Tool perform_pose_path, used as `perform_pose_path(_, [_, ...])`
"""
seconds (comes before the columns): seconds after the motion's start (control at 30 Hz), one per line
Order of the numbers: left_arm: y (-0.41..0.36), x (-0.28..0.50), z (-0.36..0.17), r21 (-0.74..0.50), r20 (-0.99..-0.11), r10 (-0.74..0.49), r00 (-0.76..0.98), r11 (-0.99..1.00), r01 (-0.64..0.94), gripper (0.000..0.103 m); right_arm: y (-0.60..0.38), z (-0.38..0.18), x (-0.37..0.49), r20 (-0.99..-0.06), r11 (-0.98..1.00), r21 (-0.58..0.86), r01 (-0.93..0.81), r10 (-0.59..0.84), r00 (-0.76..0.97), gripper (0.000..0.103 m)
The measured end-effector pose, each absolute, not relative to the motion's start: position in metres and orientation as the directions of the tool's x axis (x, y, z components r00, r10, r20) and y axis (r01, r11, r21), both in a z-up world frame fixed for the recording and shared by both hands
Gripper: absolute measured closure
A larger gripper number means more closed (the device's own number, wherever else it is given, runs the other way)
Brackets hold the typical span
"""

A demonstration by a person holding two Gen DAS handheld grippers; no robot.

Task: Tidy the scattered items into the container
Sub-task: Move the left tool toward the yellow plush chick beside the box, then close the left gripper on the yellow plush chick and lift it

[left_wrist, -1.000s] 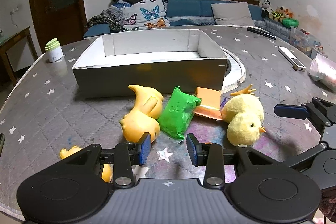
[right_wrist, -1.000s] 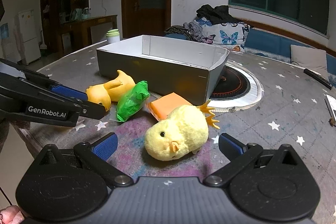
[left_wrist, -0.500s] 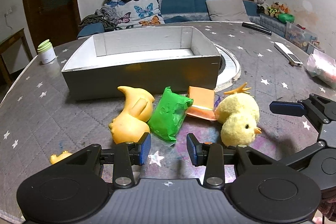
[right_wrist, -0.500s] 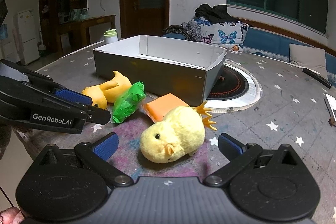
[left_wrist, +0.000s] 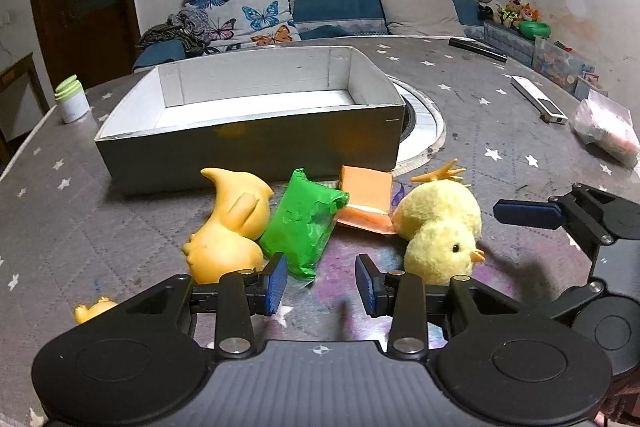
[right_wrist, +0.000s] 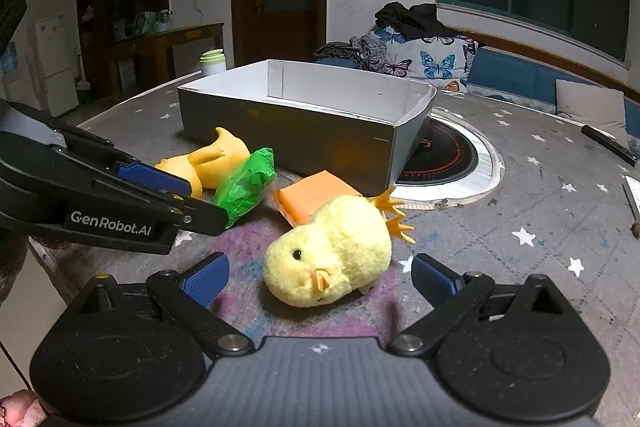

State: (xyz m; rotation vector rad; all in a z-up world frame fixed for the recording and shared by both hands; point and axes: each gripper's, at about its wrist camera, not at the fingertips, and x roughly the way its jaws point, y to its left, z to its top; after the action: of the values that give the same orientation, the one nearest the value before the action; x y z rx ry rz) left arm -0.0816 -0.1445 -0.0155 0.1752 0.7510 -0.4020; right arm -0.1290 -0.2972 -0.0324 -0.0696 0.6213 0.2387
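Note:
An empty grey box [left_wrist: 248,143] with white inside stands on the table; it also shows in the right wrist view [right_wrist: 304,131]. In front of it lie an orange rubber duck [left_wrist: 228,227], a green packet [left_wrist: 306,223], an orange block [left_wrist: 366,201] and a yellow plush chick [left_wrist: 440,227]. My left gripper [left_wrist: 321,285] is open and empty, just short of the green packet [right_wrist: 246,183]. My right gripper [right_wrist: 318,277] is wide open around the front of the chick [right_wrist: 332,251], not touching it.
A small yellow toy [left_wrist: 94,309] lies at the near left. A green-lidded jar [left_wrist: 72,99] stands at the far left. A round inset plate [right_wrist: 448,163] sits right of the box. Remotes [left_wrist: 538,103] and a plastic bag [left_wrist: 606,129] lie at the right.
Both grippers have moved forward a little towards the items. The left now points at the green packet; the chick sits further between the right fingers. Nothing was grasped.

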Motion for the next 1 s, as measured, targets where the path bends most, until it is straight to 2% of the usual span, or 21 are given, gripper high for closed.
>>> perform_pose_path(0.5, [-0.151, -0.071, -0.01, -0.061, -0.708, -0.367, 0.603, 0.882, 0.467, 0.063, -0.301, -0.039, -0.121, -0.604, 0.971, 0.014, -0.239, 0.199, 0.771, 0.004])
perform_pose_path(1.0, [-0.179, -0.062, 0.008, -0.181, -0.704, -0.536, 0.465, 0.769, 0.613, 0.063, -0.306, -0.041, -0.113, -0.611, 0.965, 0.047, -0.258, 0.232, 0.757, 0.016])
